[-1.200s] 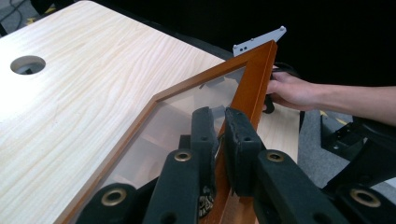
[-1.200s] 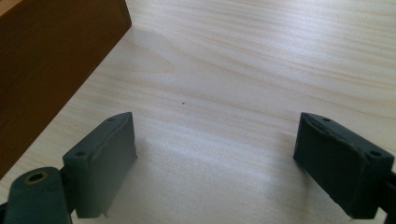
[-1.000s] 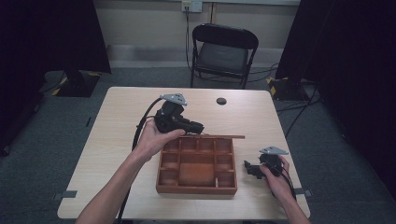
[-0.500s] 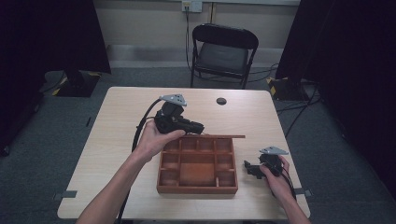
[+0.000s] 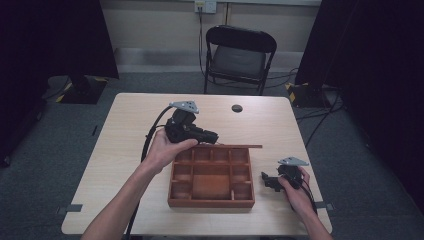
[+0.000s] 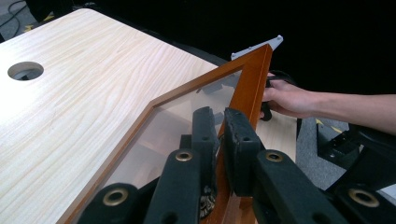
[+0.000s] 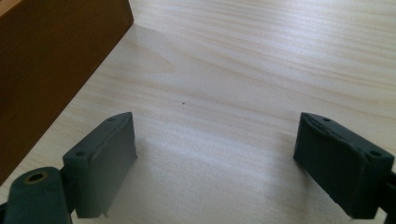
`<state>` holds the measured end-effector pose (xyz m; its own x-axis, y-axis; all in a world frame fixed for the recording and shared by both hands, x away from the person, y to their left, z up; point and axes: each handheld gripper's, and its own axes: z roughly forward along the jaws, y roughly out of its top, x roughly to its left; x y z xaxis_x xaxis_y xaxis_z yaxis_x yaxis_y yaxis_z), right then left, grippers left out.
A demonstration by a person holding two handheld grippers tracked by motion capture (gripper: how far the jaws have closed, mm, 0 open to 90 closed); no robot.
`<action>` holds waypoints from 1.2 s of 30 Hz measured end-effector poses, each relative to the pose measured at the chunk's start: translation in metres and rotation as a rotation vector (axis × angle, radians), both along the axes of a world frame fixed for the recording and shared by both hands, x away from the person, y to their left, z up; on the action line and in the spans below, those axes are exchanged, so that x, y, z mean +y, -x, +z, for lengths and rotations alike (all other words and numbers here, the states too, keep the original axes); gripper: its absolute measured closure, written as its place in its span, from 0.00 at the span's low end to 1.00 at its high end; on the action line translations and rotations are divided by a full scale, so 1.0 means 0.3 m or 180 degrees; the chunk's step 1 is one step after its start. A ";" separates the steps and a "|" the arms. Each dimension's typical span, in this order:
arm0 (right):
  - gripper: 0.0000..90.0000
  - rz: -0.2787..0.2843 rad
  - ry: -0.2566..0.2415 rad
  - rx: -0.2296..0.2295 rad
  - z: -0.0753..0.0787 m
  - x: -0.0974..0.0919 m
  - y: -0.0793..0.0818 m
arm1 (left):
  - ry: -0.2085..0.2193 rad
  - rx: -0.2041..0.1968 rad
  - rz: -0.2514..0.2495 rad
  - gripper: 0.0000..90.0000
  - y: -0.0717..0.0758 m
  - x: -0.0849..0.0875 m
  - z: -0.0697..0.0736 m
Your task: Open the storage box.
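A brown wooden box (image 5: 210, 202) with several compartments lies on the light table. Its lid (image 5: 240, 146), a wooden frame around a clear pane, stands raised over the box's far edge and looks edge-on in the high view. My left gripper (image 5: 212, 136) is shut on the lid's frame; in the left gripper view the jaws (image 6: 219, 135) clamp the wooden frame (image 6: 252, 74). My right gripper (image 5: 265, 181) rests on the table just right of the box, pointing at it. Its jaws (image 7: 215, 149) are open with bare table between them, and the box's side wall (image 7: 51, 56) is at left.
A round cable hole (image 5: 237, 108) is in the table near its far edge. A black folding chair (image 5: 240, 55) stands behind the table. The person's right hand (image 6: 285, 98) shows beyond the lid in the left gripper view.
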<state>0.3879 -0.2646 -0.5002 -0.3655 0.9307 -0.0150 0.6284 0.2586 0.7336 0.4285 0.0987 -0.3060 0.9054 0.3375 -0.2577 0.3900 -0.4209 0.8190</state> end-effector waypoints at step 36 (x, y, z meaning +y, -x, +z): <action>0.13 0.0000 0.0000 0.0000 0.000 0.000 0.000 | -0.0004 -0.0022 0.0010 0.93 0.001 -0.002 0.001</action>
